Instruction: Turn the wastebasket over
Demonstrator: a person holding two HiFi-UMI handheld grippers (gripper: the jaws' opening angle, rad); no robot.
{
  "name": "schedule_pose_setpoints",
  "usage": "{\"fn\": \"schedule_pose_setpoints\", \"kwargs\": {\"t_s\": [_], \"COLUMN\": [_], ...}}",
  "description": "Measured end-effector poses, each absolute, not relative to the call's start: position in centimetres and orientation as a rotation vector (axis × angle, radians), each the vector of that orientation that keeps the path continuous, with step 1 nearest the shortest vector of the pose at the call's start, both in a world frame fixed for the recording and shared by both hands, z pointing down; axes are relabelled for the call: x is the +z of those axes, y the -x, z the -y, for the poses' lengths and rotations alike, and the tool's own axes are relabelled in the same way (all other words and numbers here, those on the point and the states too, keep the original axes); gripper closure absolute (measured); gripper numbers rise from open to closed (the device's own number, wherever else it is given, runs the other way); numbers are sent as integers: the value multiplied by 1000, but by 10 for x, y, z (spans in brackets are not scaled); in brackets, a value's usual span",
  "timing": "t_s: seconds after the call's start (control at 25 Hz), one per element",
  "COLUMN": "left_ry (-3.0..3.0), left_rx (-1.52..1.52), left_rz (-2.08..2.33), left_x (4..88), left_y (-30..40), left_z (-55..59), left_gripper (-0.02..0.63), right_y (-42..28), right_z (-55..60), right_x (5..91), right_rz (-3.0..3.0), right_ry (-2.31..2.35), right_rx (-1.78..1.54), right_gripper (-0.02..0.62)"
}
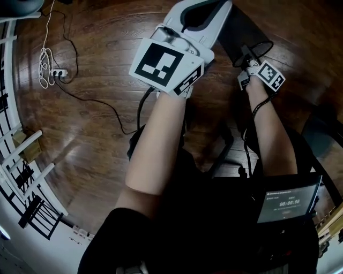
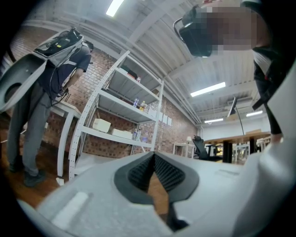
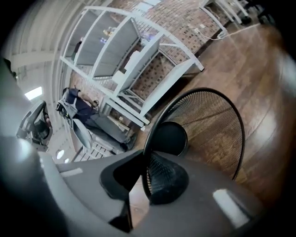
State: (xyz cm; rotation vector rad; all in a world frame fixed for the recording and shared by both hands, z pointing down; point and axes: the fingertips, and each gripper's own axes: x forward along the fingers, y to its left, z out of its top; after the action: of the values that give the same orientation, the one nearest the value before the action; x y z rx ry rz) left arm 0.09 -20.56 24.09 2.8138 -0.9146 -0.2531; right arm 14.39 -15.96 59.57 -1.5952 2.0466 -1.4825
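Note:
The black mesh wastebasket (image 1: 244,33) is tipped over the wooden floor at the top right of the head view. My right gripper (image 1: 247,55) is shut on its rim. In the right gripper view the thin black rim (image 3: 147,139) runs between the two pads, and the basket's open mouth and solid round bottom (image 3: 169,138) face the camera. My left gripper (image 1: 201,10) is held up close to the head camera, left of the basket and apart from it. In the left gripper view (image 2: 154,157) its ribbed pads meet at the tips with nothing between them.
A power strip (image 1: 59,72) with a black cable and a white cord lies on the floor at the left. White shelving (image 1: 24,176) lines the left edge. A dark chair (image 1: 321,136) stands at the right. Another person (image 2: 46,92) stands by a white rack (image 2: 118,109).

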Motion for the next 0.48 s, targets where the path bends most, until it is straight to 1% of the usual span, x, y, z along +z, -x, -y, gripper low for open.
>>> {"fn": "schedule_pose_setpoints", "kwargs": {"t_s": [0.24,0.4,0.48], "left_ry": [-2806,-2794,-2796], "left_rx": [-281,-317,-322], "left_rz": [925,910,912], "left_x": [234,231,231], "left_y": [2,2,3], "left_z": [210,208,206], "left_gripper": [603,603,603], "right_y": [-173,-179,-166], "right_z": [185,192,185], "right_x": [565,569,585], "right_rz": [-2594,-3191,-3547], "right_ry": [1661,1690,1578], "right_rx": [-1479,-1294,-1168], "right_gripper": [569,577,577]}}
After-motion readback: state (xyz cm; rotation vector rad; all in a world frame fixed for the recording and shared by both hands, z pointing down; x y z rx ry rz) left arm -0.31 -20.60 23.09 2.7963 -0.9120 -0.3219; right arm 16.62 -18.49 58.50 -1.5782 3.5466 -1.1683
